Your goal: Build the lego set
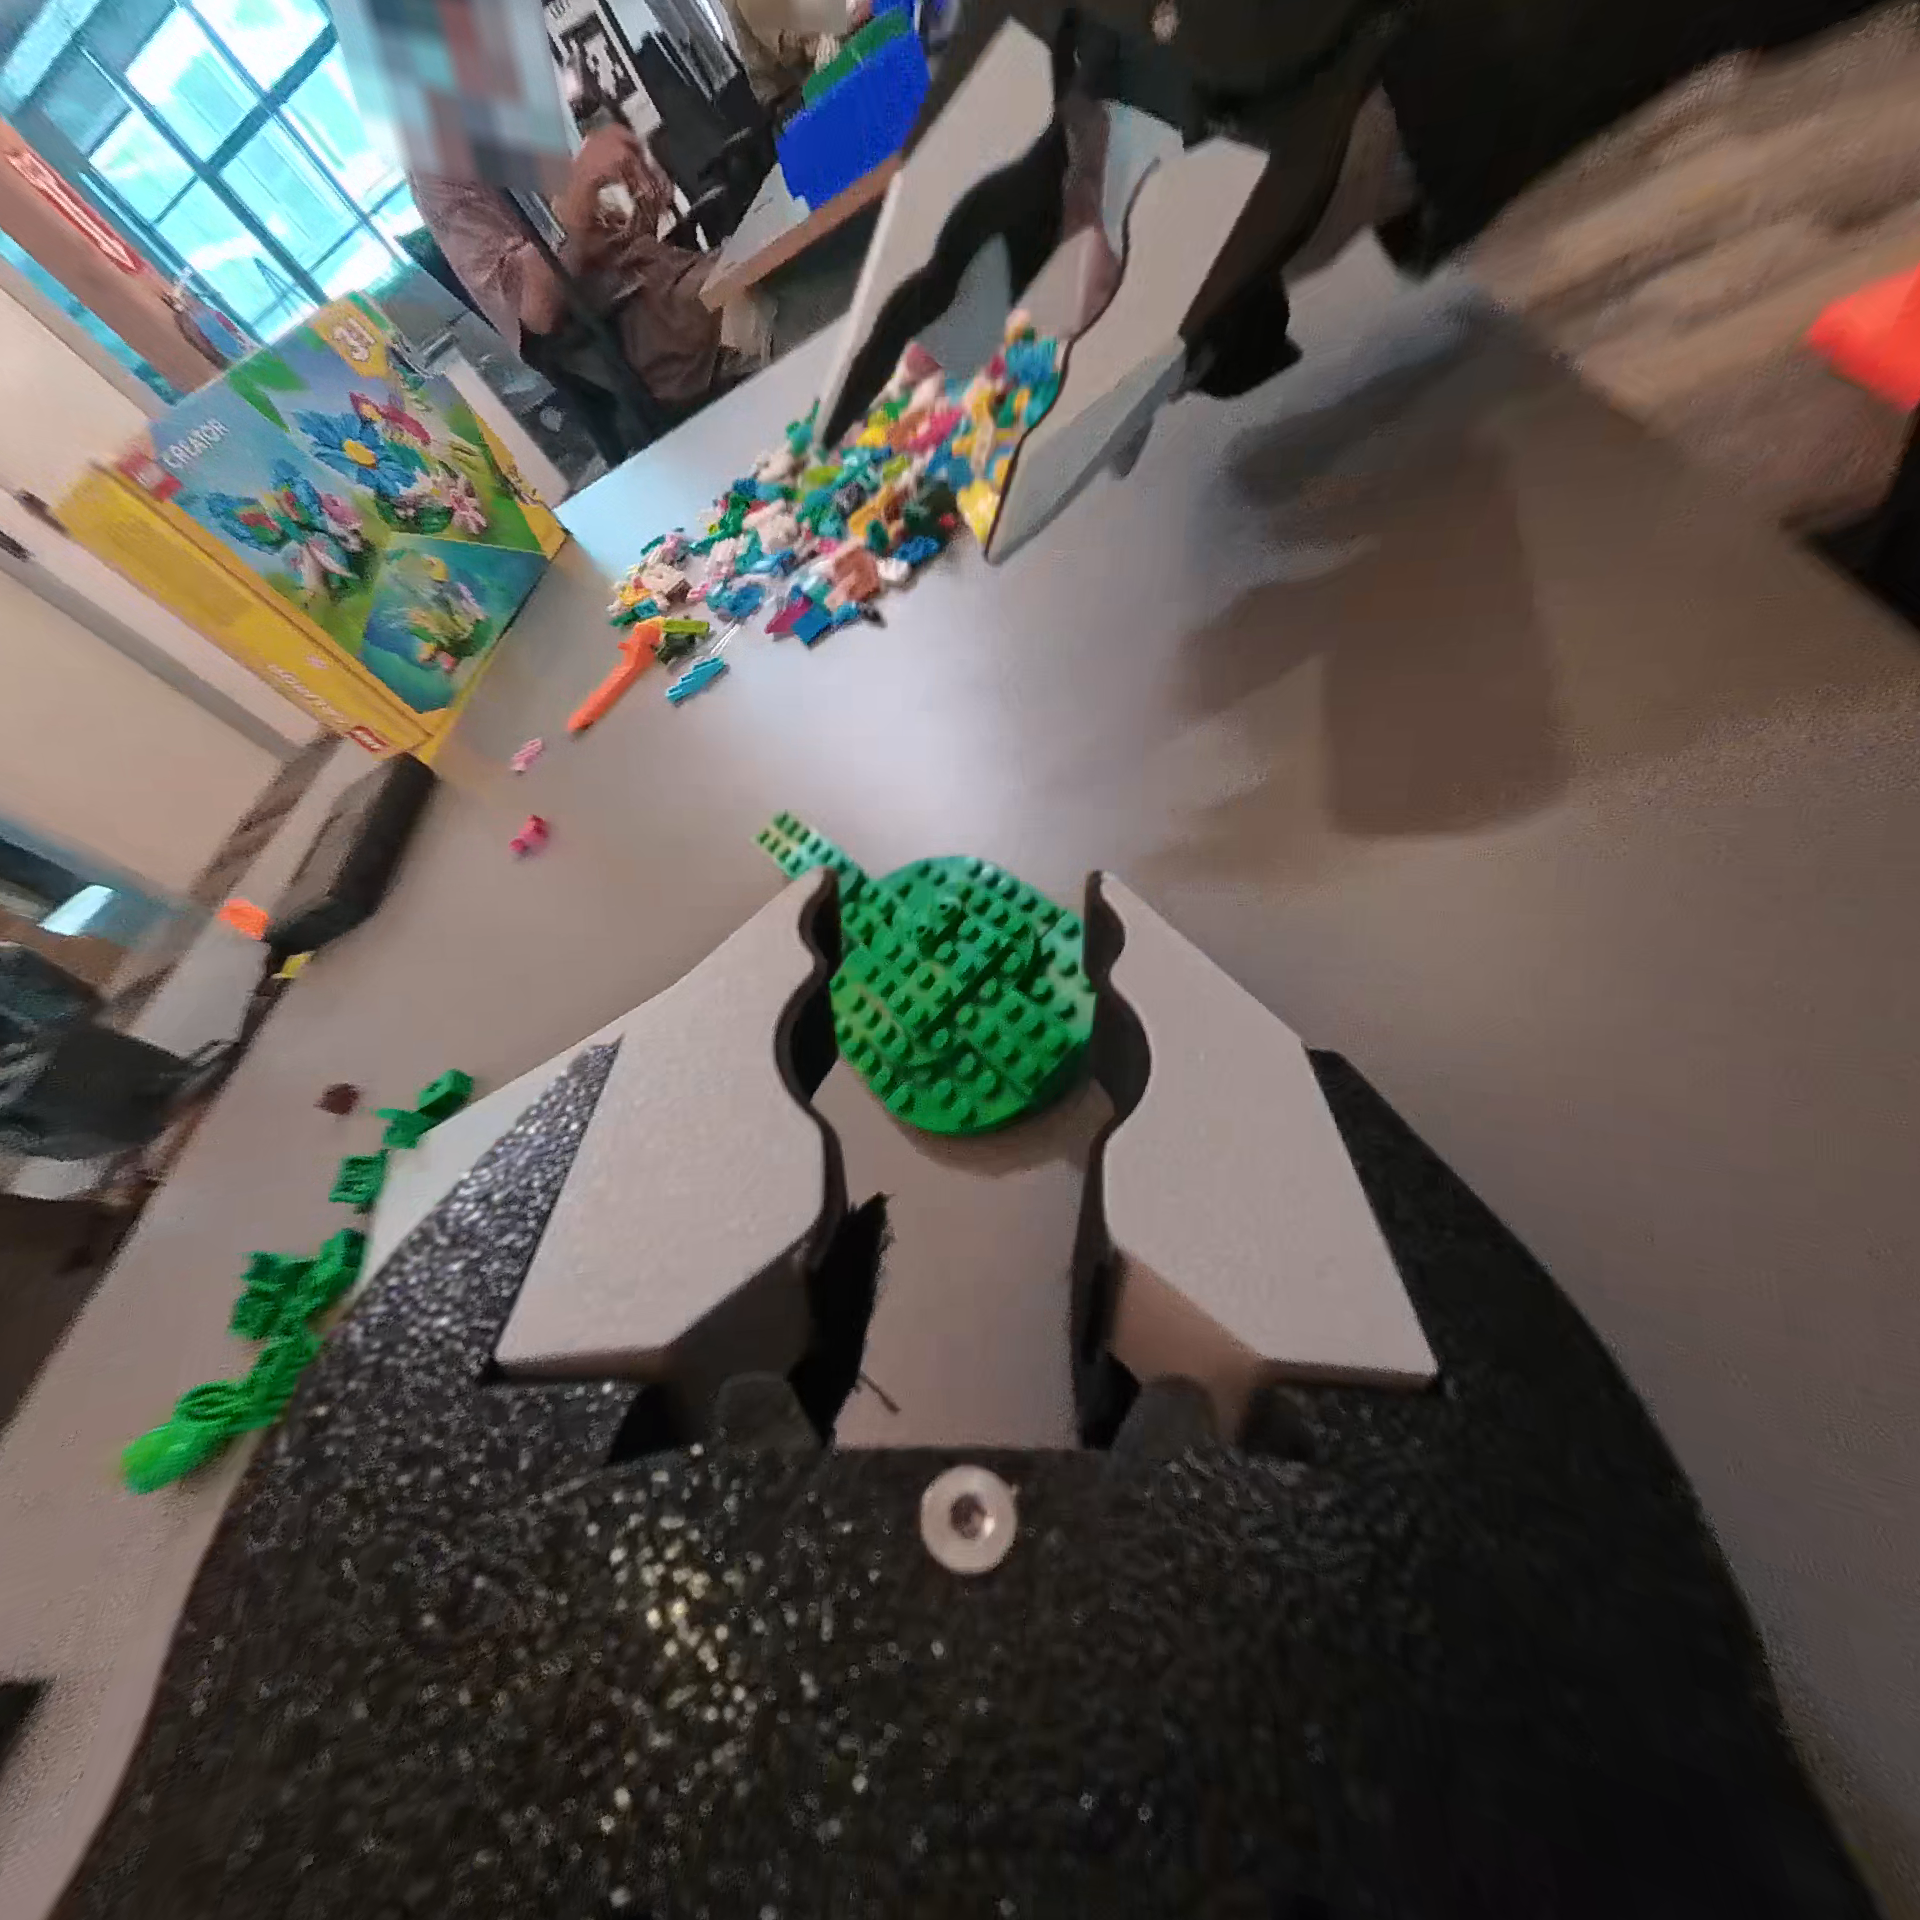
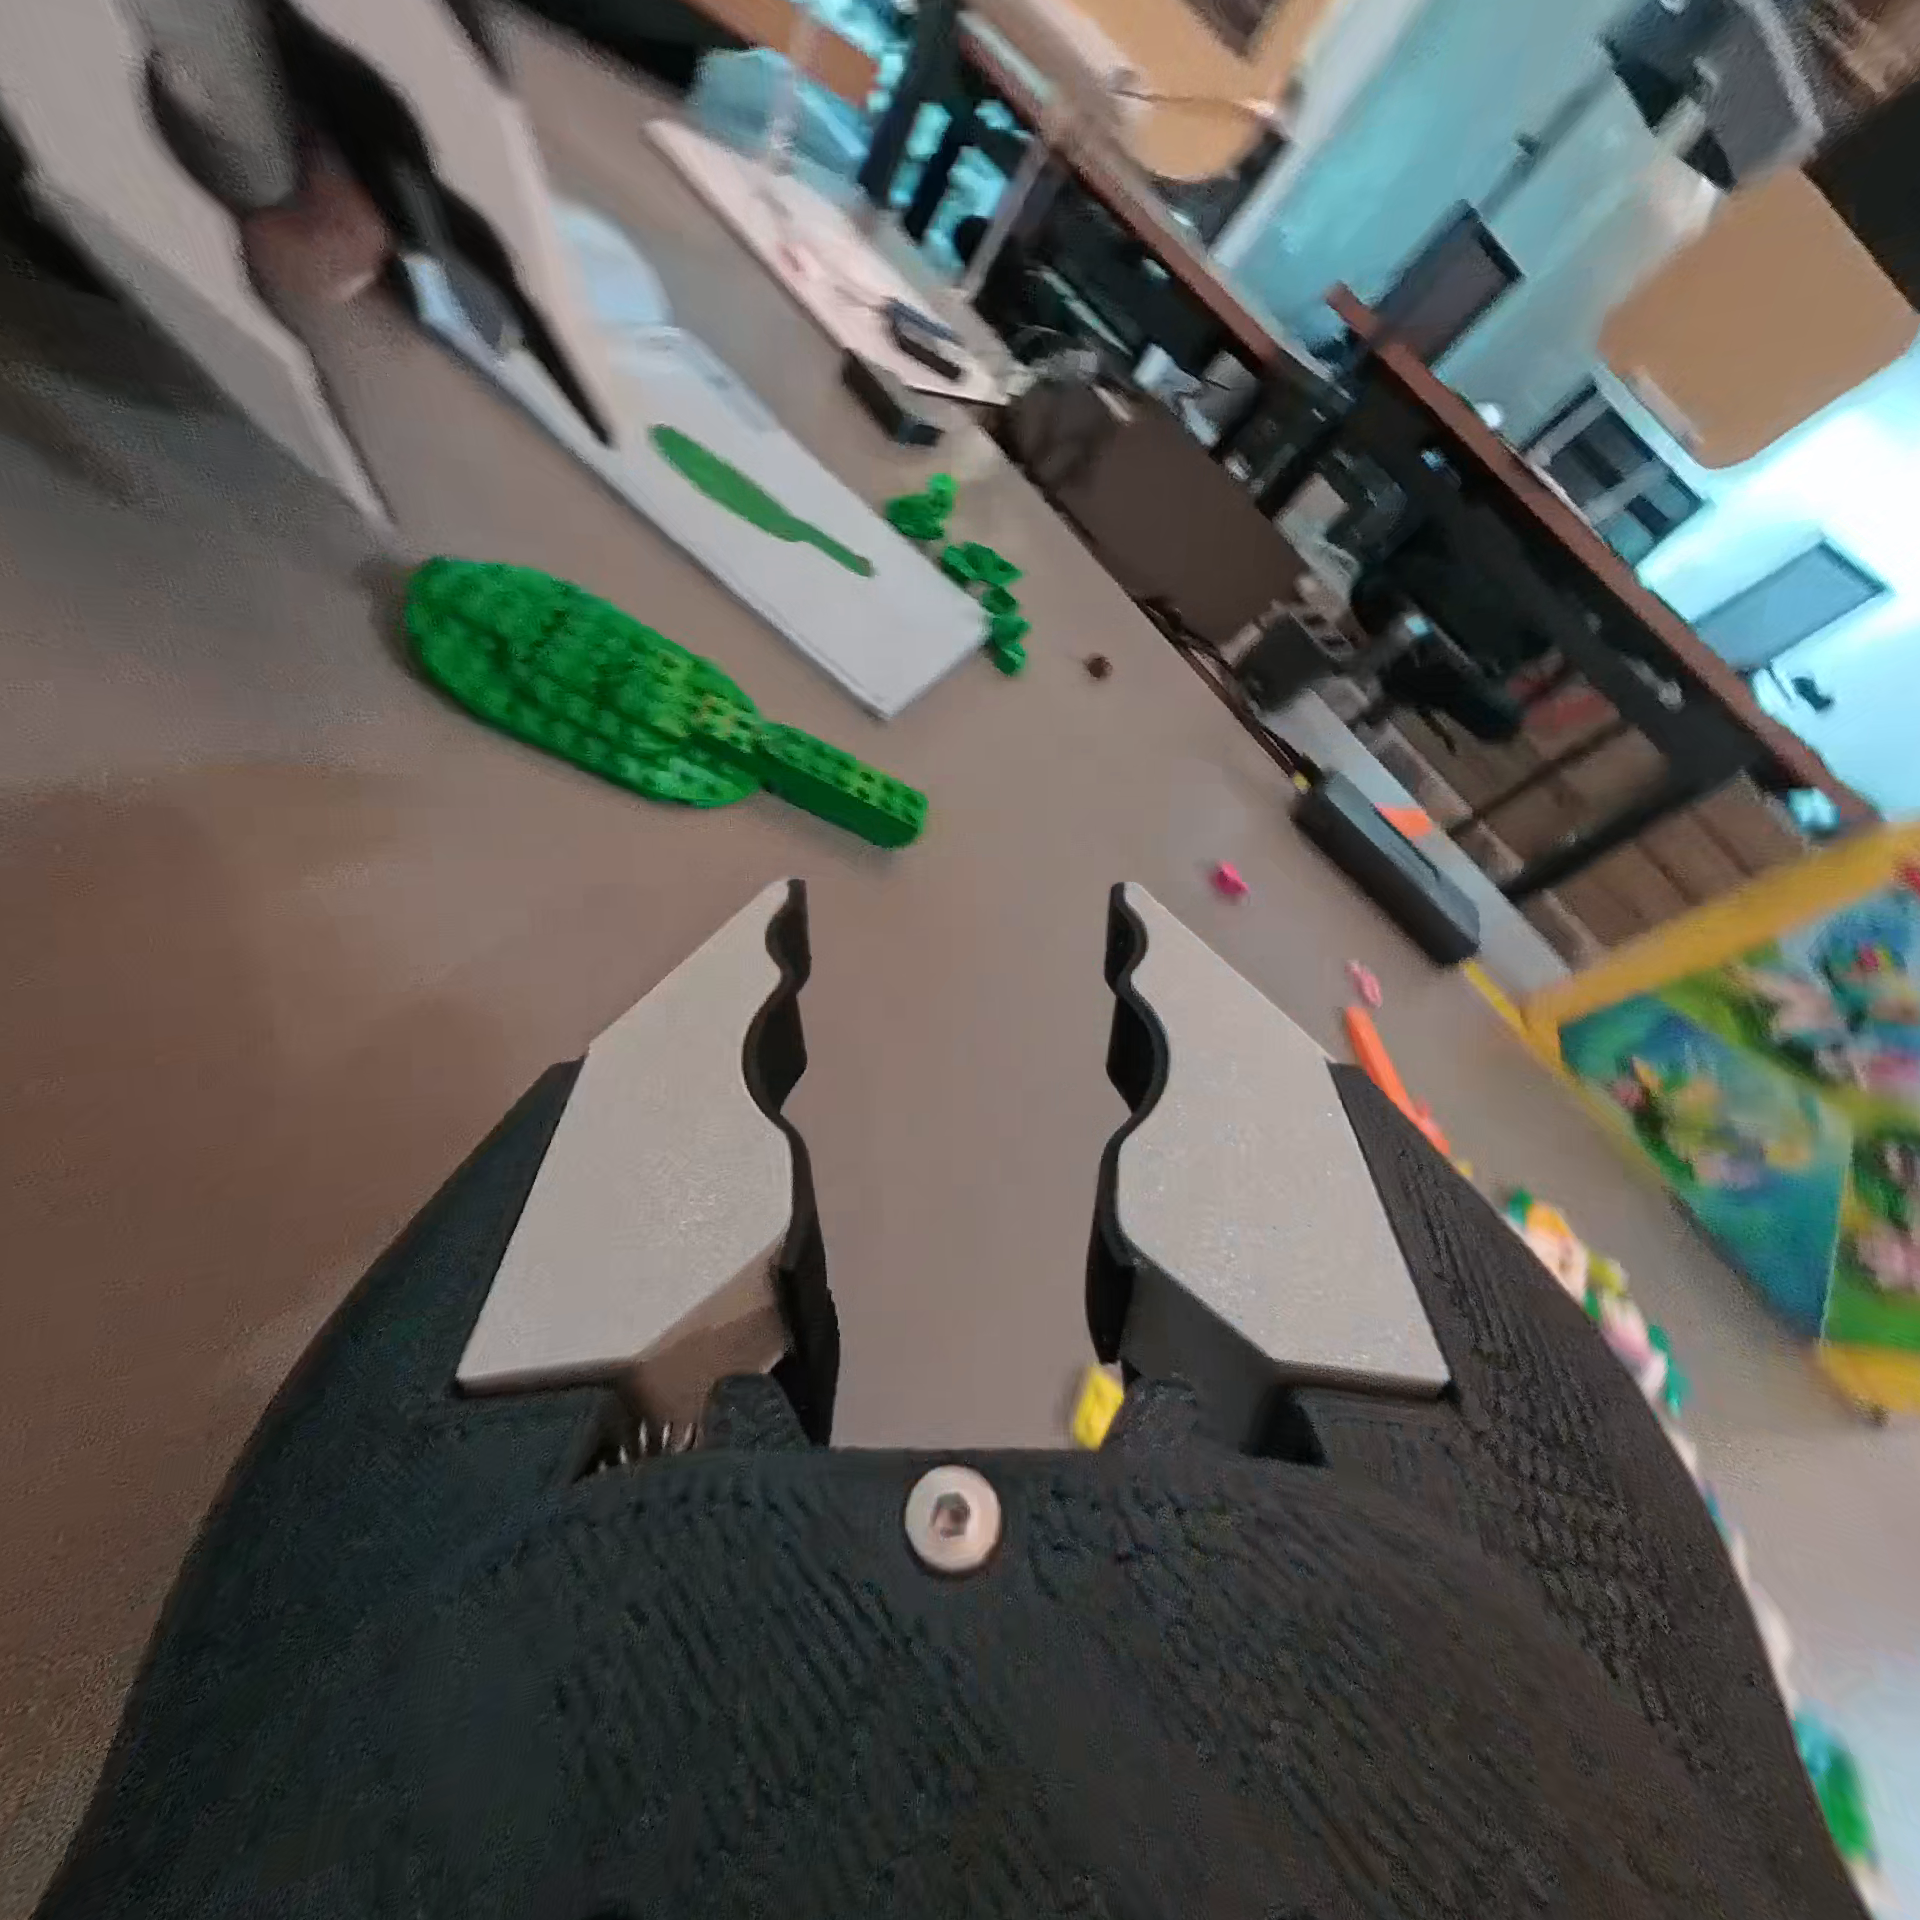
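A green round studded plate (image 1: 956,1008) with a short green stem lies flat on the grey table. In the left wrist view it sits between and just beyond my left gripper's (image 1: 961,904) open fingers, and I see no contact. In the right wrist view the plate (image 2: 582,675) lies ahead to the left, with the left gripper (image 2: 488,457) hovering behind it. My right gripper (image 2: 956,899) is open and empty above bare table. In the left wrist view the right gripper (image 1: 997,343) hangs open over a pile of mixed coloured bricks (image 1: 831,520).
The set's box (image 1: 343,499) stands at the table's far left. An orange brick separator (image 1: 613,686) and pink pieces (image 1: 530,836) lie near it. Loose green pieces (image 1: 301,1288) lie at the left edge, beside a white instruction sheet (image 2: 831,582). Desks stand beyond. The green round studded plate (image 1: 956,1008) lies some 5 centimetres from my left tips, 12 centimetres from my right tips. The right camera catches it too, in the right wrist view (image 2: 552,627).
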Available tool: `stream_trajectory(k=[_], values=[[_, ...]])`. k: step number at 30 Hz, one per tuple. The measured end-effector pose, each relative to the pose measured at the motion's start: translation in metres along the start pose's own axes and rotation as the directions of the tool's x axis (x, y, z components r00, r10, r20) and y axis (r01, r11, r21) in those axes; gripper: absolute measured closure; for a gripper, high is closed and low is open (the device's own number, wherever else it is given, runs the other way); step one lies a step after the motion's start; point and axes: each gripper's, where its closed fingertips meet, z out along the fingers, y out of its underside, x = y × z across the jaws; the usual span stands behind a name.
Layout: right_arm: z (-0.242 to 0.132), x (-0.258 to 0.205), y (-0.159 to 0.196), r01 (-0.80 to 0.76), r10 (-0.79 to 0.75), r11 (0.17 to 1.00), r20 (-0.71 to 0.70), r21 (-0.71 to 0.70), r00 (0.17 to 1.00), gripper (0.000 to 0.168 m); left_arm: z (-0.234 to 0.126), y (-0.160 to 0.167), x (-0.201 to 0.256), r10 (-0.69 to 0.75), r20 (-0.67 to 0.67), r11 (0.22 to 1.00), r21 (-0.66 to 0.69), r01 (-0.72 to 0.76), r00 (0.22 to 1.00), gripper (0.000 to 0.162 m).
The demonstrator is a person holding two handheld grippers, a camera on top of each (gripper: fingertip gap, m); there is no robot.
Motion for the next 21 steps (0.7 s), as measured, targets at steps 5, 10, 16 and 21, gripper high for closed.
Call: stream_trajectory(k=[5, 10, 16, 21], values=[[-0.053, 0.071, 0.044, -0.345, 0.323, 0.938, -0.276, -0.036, 0.905, 0.104, 0.005, -0.068, -0.009, -0.335, -0.097, 0.888, 0.301, 0.348, 0.937, 0.101], [-0.105, 0.120, 0.090, -0.532, 0.457, 0.846, -0.491, -0.017, 0.742, 0.114, 0.043, -0.094, -0.025, -0.352, 0.062, 0.859, 0.418, 0.296, 0.934, 0.103], [-0.136, 0.152, 0.132, -0.638, 0.479, 0.763, -0.572, -0.105, 0.666, 0.129, 0.094, -0.117, -0.047, -0.458, 0.146, 0.801, 0.496, 0.336, 0.877, 0.104], [-0.133, 0.142, 0.142, -0.606, 0.495, 0.757, -0.392, -0.244, 0.776, 0.135, 0.143, -0.126, -0.039, -0.504, 0.125, 0.776, 0.499, 0.384, 0.855, 0.107]])
